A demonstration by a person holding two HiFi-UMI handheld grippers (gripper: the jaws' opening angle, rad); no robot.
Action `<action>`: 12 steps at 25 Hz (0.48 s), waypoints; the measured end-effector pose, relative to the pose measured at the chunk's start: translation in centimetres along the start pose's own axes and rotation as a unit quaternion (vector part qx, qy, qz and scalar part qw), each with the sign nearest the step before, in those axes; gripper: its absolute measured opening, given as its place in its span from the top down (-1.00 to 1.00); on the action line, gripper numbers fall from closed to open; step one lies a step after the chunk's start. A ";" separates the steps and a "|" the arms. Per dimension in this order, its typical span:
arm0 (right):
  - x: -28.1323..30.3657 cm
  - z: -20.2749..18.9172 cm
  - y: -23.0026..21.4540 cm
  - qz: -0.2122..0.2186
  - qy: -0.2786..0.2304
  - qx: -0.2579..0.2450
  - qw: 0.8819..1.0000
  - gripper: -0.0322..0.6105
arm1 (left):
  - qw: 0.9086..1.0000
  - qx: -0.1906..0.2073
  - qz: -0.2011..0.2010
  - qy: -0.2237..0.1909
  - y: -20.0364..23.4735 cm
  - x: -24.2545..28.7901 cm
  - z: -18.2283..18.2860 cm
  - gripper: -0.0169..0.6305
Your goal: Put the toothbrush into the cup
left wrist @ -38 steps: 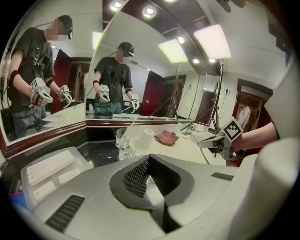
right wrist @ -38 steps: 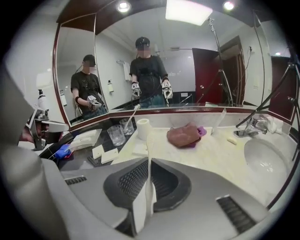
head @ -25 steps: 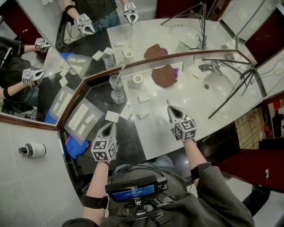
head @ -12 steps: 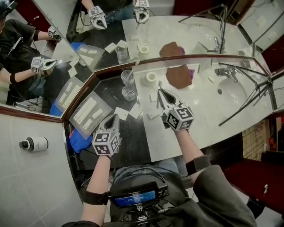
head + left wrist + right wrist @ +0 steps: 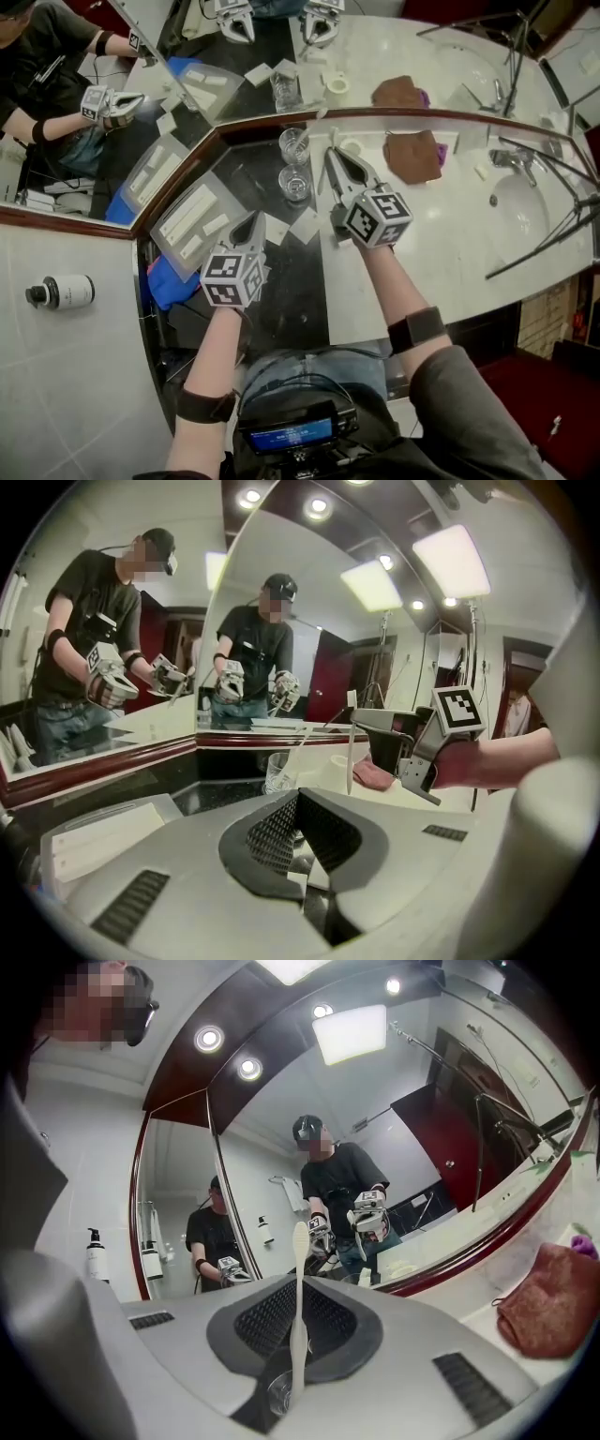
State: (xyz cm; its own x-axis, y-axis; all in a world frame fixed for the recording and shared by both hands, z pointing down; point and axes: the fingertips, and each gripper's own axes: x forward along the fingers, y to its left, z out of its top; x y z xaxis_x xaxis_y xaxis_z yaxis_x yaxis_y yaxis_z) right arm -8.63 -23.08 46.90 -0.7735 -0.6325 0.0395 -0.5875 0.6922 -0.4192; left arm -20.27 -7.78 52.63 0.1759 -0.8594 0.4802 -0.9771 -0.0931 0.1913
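Note:
A white toothbrush (image 5: 298, 1288) stands upright between the jaws of my right gripper (image 5: 298, 1340), which is shut on its handle. In the left gripper view the same toothbrush (image 5: 350, 747) hangs upright from the right gripper (image 5: 367, 716), a little right of the cup. The cup is a clear glass (image 5: 294, 184) on the dark counter by the mirror, just left of the right gripper's tips (image 5: 332, 157). Through the right jaws the glass (image 5: 281, 1393) shows low down. My left gripper (image 5: 249, 223) hovers nearer me, left of the glass, shut and empty.
A clear tray (image 5: 192, 223) of white packets and a blue cloth (image 5: 161, 286) lie to the left. Small white boxes (image 5: 305, 225) sit near the glass. A brown cloth (image 5: 412, 155), sink (image 5: 521, 204) and tripod legs are to the right. Mirrors back the counter.
My right gripper has carried the toothbrush left and away from me, up to the glass. The left gripper has crept forward a little, still shut.

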 end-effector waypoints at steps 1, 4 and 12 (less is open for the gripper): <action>0.5 -0.1 0.1 0.001 0.000 0.000 1.000 0.77 | 1.000 0.000 0.001 -0.002 0.3 0.3 -0.1 0.95; 2.0 -0.7 0.2 0.003 -0.007 0.010 1.000 0.77 | 1.000 -0.002 0.005 -0.004 1.1 1.1 -0.4 0.95; 5.0 -3.1 0.0 0.002 -0.011 0.020 1.000 0.77 | 1.000 -0.002 0.007 -0.009 1.8 2.2 -1.8 0.95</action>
State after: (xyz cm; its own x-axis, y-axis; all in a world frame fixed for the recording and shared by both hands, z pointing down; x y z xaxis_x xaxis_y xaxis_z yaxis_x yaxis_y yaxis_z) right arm -13.17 -25.17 49.92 -0.7704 -0.6374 0.0168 -0.5733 0.6809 -0.4558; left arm -21.46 -8.95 55.61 0.1594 -0.8696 0.4673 -0.9790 -0.0786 0.1879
